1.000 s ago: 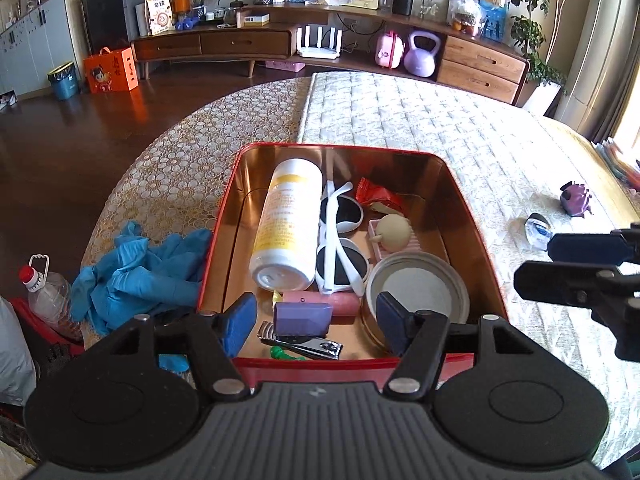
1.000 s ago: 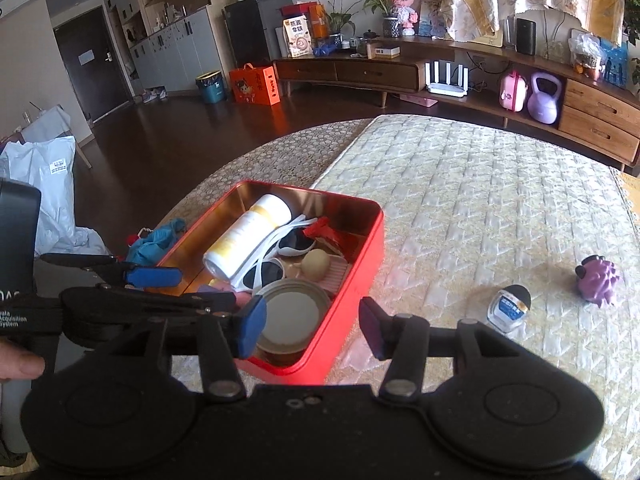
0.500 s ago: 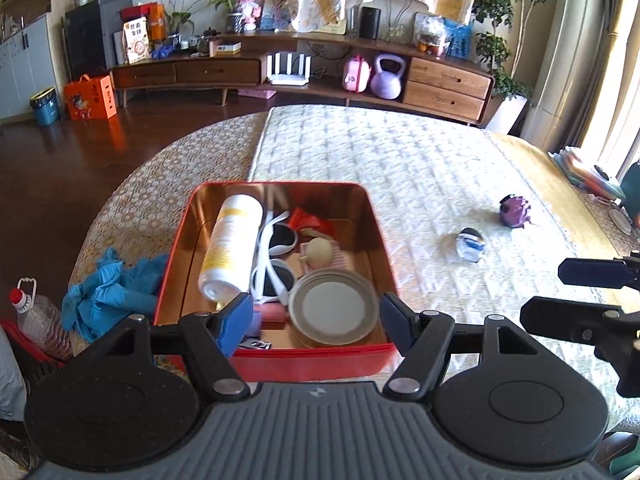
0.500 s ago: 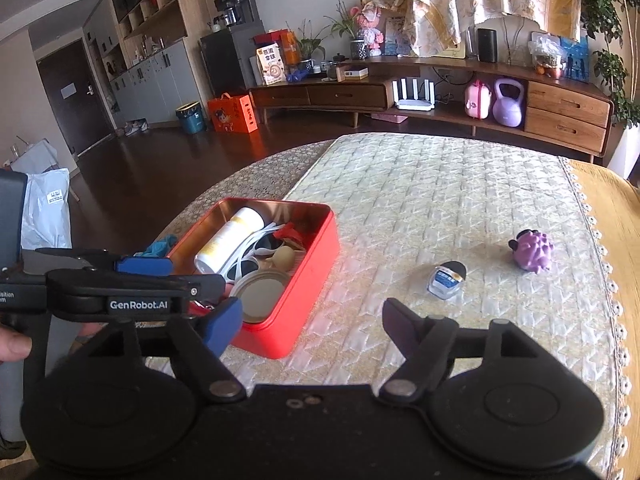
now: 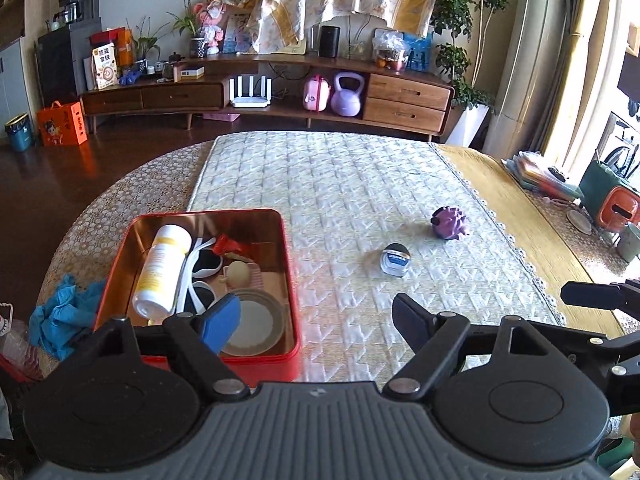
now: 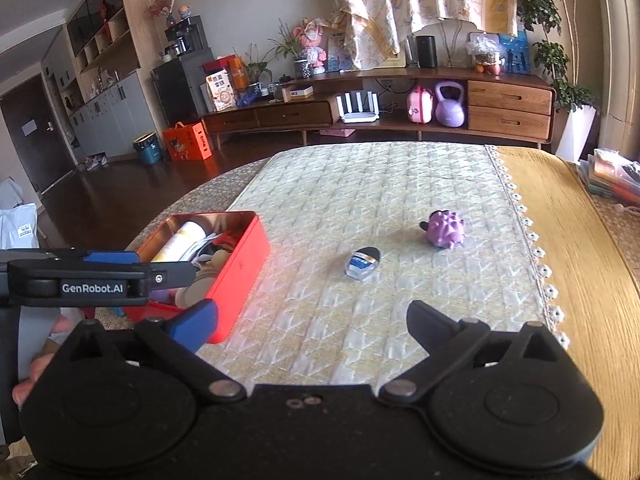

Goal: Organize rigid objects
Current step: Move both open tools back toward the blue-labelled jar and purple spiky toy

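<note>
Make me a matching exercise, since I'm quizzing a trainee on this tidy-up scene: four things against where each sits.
Things:
1. white cylindrical bottle with yellow label
2. purple spiky toy
3. small clear jar with black cap
4. crumpled blue gloves

Places:
A. outside the red metal tin, at its left
B. inside the tin
C. on the quilted mat, farthest from the tin
D. on the mat, between tin and toy

Pairs: 1-B, 2-C, 3-D, 4-A

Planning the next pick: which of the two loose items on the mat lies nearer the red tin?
The small clear bottle with the black cap; the purple spiky toy sits farther right from the red tin.
</note>
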Available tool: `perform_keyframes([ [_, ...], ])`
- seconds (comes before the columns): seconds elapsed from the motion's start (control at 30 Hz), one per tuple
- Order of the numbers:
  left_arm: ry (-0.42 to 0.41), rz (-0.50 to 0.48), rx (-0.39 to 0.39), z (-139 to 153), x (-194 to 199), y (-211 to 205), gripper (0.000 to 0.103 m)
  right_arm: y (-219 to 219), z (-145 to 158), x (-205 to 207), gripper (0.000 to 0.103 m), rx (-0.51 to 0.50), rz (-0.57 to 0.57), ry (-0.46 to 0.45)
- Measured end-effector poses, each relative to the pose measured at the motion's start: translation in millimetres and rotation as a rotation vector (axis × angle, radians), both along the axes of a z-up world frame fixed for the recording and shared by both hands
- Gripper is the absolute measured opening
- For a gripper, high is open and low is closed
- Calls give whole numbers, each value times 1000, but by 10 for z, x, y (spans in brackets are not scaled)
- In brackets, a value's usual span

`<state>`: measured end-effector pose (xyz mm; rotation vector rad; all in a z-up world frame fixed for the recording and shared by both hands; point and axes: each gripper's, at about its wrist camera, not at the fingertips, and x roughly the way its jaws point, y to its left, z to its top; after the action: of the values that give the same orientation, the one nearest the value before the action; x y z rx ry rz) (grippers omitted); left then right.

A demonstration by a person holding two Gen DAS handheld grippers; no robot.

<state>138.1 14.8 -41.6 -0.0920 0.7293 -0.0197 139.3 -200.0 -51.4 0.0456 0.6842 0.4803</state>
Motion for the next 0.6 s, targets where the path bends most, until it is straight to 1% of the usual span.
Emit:
perform_keyframes([
  [0.17, 12, -35, 28, -33, 121, -235, 83, -278, -49, 91, 103, 13, -47, 11],
  [0.27, 29, -50, 27, -82, 244, -363, 83, -419, -61, 196, 103, 10, -62, 18],
  [0.37, 39, -70, 20, -129, 371, -470, 83, -532, -72, 328, 103, -10, -74, 19],
  [0.47, 48, -82, 41, -183, 526, -599, 83, -606, -80, 484, 103, -21, -81, 21],
  [0.6, 68, -96, 49, -264, 739, -725, 83, -692, -114, 720, 103, -29, -84, 35],
])
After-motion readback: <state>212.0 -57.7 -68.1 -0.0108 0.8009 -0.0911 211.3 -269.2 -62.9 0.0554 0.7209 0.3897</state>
